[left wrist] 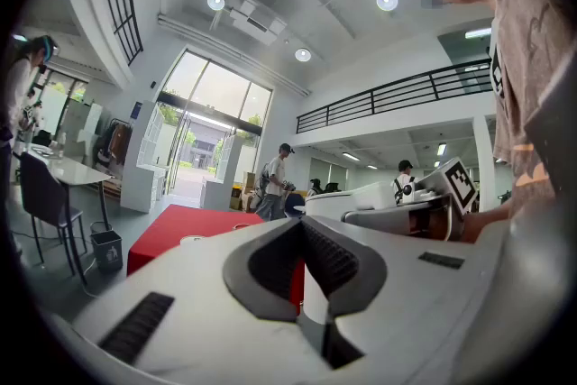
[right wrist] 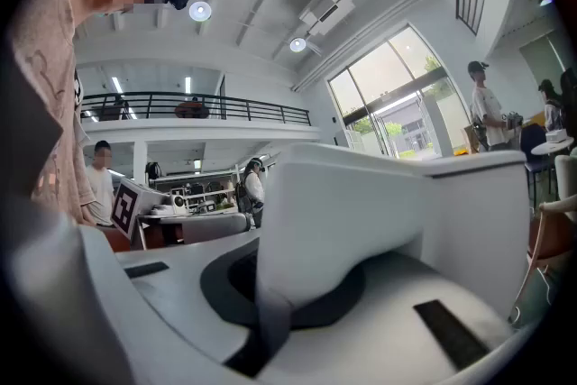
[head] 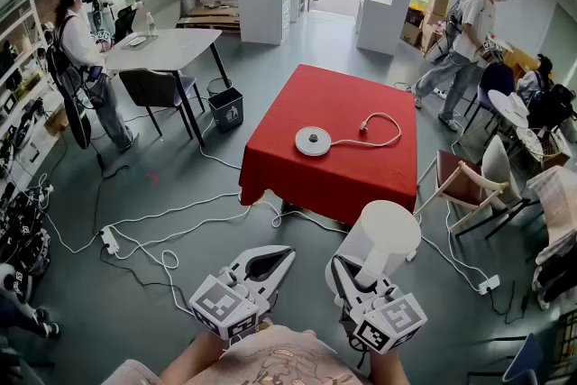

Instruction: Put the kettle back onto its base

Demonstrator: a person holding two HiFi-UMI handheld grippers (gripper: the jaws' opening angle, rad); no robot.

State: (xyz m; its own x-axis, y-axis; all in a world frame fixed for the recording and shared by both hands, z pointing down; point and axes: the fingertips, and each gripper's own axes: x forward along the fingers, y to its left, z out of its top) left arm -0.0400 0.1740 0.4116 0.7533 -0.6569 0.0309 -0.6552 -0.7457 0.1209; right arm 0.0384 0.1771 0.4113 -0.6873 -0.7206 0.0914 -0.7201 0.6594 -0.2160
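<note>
**One kettle held clear of the table, base not yet reached**

The white kettle [head: 383, 234] is held in the air above the floor, well apart from the red-clothed table [head: 361, 180]. It sits at about 5 o'clock from the round base [head: 313, 141] lying on the cloth. The right gripper [head: 347, 270] is clamped on the kettle's handle [right wrist: 315, 221]. The jaws of the left gripper [head: 287, 253] are brought together tip to tip, with nothing between them.

Several things could be upset from here:
- The kettle is gripped by its handle alone, so it could pivot or slip in the jaws if swung.
- The cord [head: 383, 140] is looped at 3 o'clock of the base and could be trapped under the kettle if it is lowered off-centre.
- The light base could be pushed across the cloth by a sideways approach.
- The cables strewn on the floor [head: 180, 212] could be caught underfoot on the way.

The kettle's long axis is judged to be upright, with the lid uppermost. The handle is turned to 6 o'clock, so the spout is presumed to face 12 o'clock, though it cannot be made out.
</note>
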